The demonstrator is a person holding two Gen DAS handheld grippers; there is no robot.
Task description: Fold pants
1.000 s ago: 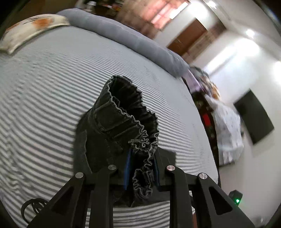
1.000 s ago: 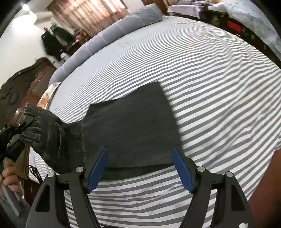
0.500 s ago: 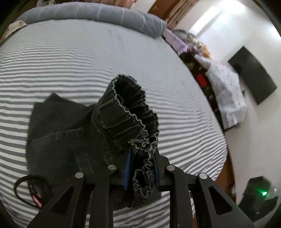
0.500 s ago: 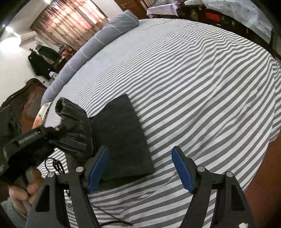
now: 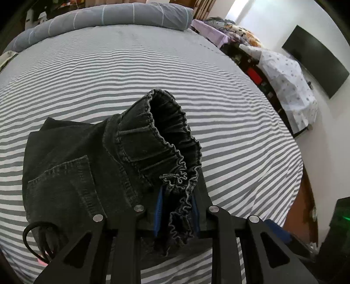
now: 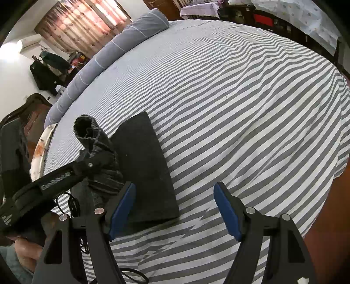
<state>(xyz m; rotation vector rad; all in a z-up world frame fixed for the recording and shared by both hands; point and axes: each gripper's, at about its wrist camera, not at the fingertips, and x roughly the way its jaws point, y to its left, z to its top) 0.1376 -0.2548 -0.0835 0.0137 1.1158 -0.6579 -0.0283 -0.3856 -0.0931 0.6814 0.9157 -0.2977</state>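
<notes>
Left gripper clamps the pants' elastic waistband at lower centre. Right gripper stands open, empty. Best lay that waistband squarely over the folded legs.

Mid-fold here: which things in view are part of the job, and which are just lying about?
Job:
- pants, waistband clamped in left gripper
- right gripper, open, holding nothing
- bed, the folding surface

Lying about:
- bolster
- black cable
- TV
- curtains

We see the left gripper has carried the gathered waistband across over the folded pants — the spread-out leg section now doubled beneath.
</notes>
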